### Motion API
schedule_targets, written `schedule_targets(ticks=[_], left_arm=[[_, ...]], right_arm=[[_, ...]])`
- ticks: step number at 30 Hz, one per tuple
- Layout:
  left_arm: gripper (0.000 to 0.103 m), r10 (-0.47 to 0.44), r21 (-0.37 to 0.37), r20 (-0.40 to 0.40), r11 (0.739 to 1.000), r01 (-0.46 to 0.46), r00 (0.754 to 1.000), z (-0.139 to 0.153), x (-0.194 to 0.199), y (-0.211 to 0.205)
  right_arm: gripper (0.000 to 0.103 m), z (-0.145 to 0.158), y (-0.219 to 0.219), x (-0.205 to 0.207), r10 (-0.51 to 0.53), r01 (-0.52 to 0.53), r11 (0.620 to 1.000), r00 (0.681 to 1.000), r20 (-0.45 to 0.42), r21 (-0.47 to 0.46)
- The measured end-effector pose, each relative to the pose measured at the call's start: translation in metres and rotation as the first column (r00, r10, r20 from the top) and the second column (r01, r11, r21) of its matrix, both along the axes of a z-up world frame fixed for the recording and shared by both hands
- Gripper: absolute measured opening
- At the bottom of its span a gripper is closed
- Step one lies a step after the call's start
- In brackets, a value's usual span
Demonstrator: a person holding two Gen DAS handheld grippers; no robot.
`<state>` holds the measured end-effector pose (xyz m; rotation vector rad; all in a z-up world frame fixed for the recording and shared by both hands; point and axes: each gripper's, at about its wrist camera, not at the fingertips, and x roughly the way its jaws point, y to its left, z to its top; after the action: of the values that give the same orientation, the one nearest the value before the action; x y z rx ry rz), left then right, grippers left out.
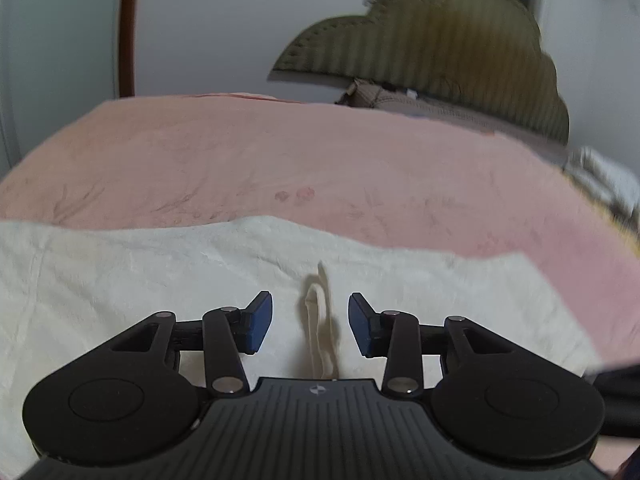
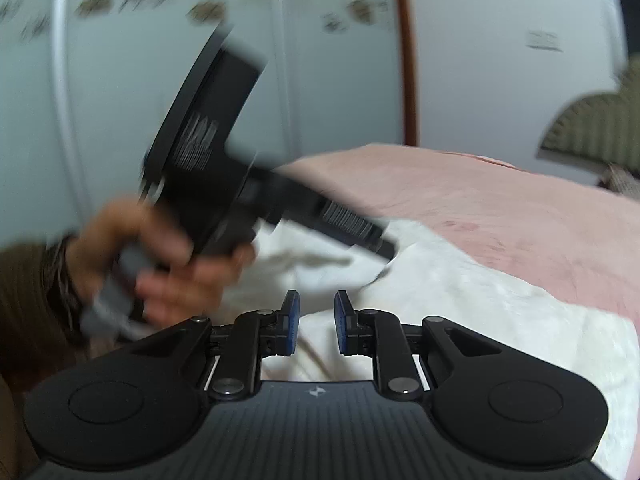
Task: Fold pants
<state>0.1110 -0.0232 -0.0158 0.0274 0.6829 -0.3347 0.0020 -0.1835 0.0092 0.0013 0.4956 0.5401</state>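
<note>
Cream pants (image 1: pixel 160 272) lie spread on a pink bed sheet (image 1: pixel 280 152). In the left wrist view my left gripper (image 1: pixel 310 298) hovers open just over the cloth. A cream drawstring (image 1: pixel 320 320) lies on the pants between its blue pads (image 1: pixel 260 320), untouched. In the right wrist view my right gripper (image 2: pixel 316 296) holds its pads a narrow gap apart above the pants (image 2: pixel 460 288), with nothing pinched. The left gripper (image 2: pixel 386 248) shows there as a blurred black body held by a hand (image 2: pixel 168 264), its tip over the fabric.
An olive scalloped headboard (image 1: pixel 440 40) stands at the far right end of the bed, with brownish bedding (image 1: pixel 400 100) below it. White wardrobe doors (image 2: pixel 120 60) and a wall rise behind the bed sheet (image 2: pixel 500 208). The pants' far edge ends mid-bed.
</note>
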Motion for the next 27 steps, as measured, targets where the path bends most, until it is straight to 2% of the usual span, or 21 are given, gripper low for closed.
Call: schedule_targets(ticks=[3,4,6,8,10,12,14,17,20,24,27], left_arm=[[0.048,-0.028,0.139,-0.009,0.990,0.029,1.000,-0.019,-0.001,-0.014],[0.050,-0.011,0.173,0.008,0.985,0.009,1.000,-0.022,-0.004,-0.016],[0.050,0.028,0.214,0.070,0.976,-0.043,0.997,-0.021,-0.013,-0.011],[0.051,0.072,0.221,0.110,0.971,-0.095,0.991,-0.015,-0.020,0.002],[0.052,0.117,0.202,0.117,0.970,-0.139,0.986,-0.009,-0.025,0.020],[0.053,0.166,0.182,0.107,0.966,-0.183,0.980,-0.004,-0.031,0.037],[0.053,0.223,0.167,0.112,0.956,-0.240,0.968,-0.003,-0.040,0.054],[0.054,0.320,0.145,0.130,0.930,-0.337,0.939,0.002,-0.057,0.087],[0.054,0.442,0.119,0.125,0.882,-0.455,0.888,0.009,-0.070,0.128],[0.055,0.580,0.042,0.079,0.811,-0.584,0.811,0.019,-0.086,0.186],[0.057,0.626,-0.024,0.012,0.779,-0.626,0.779,0.021,-0.092,0.219]], right_arm=[[0.018,-0.023,0.007,0.018,-0.052,0.041,0.995,0.992,-0.117,-0.089],[0.018,-0.030,0.010,0.019,-0.052,0.038,0.993,0.990,-0.129,-0.108],[0.018,-0.029,0.014,0.015,-0.058,0.048,0.992,0.994,-0.094,-0.114],[0.018,-0.023,0.014,0.013,-0.052,0.047,0.995,0.997,-0.062,-0.085],[0.018,-0.022,0.013,0.016,-0.073,0.071,0.996,0.996,-0.040,-0.060],[0.018,-0.031,0.017,0.028,-0.068,0.059,0.994,0.993,-0.100,-0.090],[0.019,-0.035,0.019,0.031,-0.080,0.071,0.994,0.992,-0.099,-0.088],[0.019,-0.027,0.017,0.033,-0.084,0.078,0.993,0.995,-0.061,-0.086],[0.019,-0.013,0.031,0.030,-0.049,0.050,0.991,0.999,0.008,-0.121],[0.019,-0.007,0.067,0.033,0.094,-0.087,0.986,0.995,0.045,-0.140],[0.019,-0.011,0.108,0.033,0.219,-0.204,0.957,0.974,0.053,-0.205]])
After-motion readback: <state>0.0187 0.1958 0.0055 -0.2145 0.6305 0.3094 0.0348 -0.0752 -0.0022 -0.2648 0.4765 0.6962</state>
